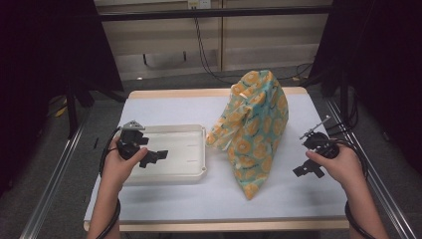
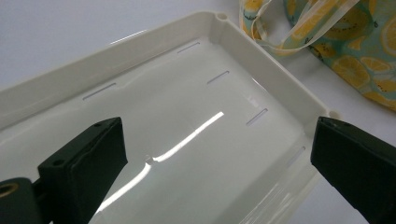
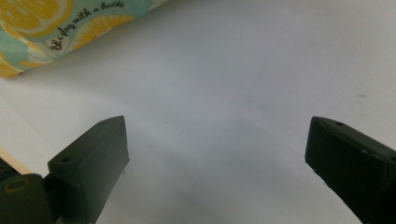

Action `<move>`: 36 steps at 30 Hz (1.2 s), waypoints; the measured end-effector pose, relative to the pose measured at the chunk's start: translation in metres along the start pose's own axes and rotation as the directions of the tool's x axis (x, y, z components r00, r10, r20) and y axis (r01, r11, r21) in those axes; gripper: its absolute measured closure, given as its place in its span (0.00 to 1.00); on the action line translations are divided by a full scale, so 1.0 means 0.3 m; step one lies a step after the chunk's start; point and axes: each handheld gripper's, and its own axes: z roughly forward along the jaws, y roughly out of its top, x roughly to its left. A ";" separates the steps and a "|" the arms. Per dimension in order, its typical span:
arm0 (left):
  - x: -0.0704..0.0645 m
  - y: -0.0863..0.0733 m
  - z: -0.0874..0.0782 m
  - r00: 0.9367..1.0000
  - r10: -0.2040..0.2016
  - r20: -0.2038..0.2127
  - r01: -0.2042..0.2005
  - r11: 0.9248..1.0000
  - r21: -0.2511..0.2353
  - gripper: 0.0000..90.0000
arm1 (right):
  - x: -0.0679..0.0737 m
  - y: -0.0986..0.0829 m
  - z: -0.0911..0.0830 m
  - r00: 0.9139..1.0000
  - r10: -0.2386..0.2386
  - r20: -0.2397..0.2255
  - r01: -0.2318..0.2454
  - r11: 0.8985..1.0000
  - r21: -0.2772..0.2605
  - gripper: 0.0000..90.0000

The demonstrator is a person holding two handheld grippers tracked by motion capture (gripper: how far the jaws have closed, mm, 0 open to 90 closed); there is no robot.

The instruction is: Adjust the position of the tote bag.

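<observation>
Over white tray (image 1: 191,149): left gripper (image 1: 155,156) hovers, jaws wide, nothing held. Right gripper (image 1: 307,170) jaws wide too, low over table (image 1: 164,107), just right of lemon-print bag (image 1: 256,127). Bag stands between 2 grippers, beside tray; likely staged for unpacking into tray.

Bag (image 2: 355,51) cut off by top and right edges in left gripper view, tray's (image 2: 261,60) near end out of frame, bag's printed script (image 3: 86,23) partly cropped in right gripper view.
</observation>
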 end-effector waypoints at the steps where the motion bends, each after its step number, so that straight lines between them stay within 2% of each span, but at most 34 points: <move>1: 0.000 0.000 0.000 1.000 -0.001 0.001 0.001 1.000 0.000 0.04 | -0.002 0.006 -0.004 1.000 -0.006 0.007 0.006 1.000 0.005 0.07; 9: 0.000 0.004 -0.005 1.000 0.013 0.008 -0.013 1.000 0.001 0.04 | -0.013 0.054 -0.070 1.000 -0.019 -0.005 0.019 0.999 0.038 0.07; 12: -0.002 0.005 -0.010 1.000 0.009 0.009 -0.008 1.000 -0.009 0.04 | -0.013 0.090 -0.113 1.000 -0.022 0.010 0.022 0.998 0.058 0.07; 16: -0.001 0.004 -0.014 1.000 0.007 0.009 -0.007 1.000 -0.015 0.04 | -0.008 0.130 -0.150 0.999 -0.036 -0.003 0.036 0.997 0.073 0.07; 22: -0.005 0.004 -0.010 1.000 0.005 0.011 -0.005 1.000 -0.017 0.04 | -0.011 0.191 -0.207 1.000 -0.015 -0.012 0.016 0.995 0.095 0.07; 25: -0.004 0.006 -0.012 1.000 0.010 0.020 -0.010 1.000 -0.010 0.04 | -0.009 0.219 -0.238 1.000 -0.030 0.000 0.029 0.994 0.102 0.07; 28: -0.004 0.007 -0.012 1.000 0.016 0.022 -0.016 1.000 -0.010 0.04 | -0.003 0.242 -0.268 1.000 -0.025 0.006 0.024 0.994 0.104 0.07; 30: -0.006 0.005 -0.010 1.000 0.004 0.014 -0.004 1.000 -0.016 0.04 | -0.003 0.255 -0.284 1.000 -0.017 -0.009 0.017 0.995 0.099 0.07; 32: 0.000 0.004 -0.012 1.000 0.019 0.014 -0.019 1.000 -0.001 0.04 | -0.008 0.266 -0.298 1.000 -0.014 -0.012 0.015 0.995 0.095 0.07; 36: -0.002 0.004 -0.008 1.000 0.012 0.021 -0.012 1.000 -0.005 0.04 | -0.015 0.286 -0.317 1.000 0.002 -0.023 0.000 0.996 0.087 0.07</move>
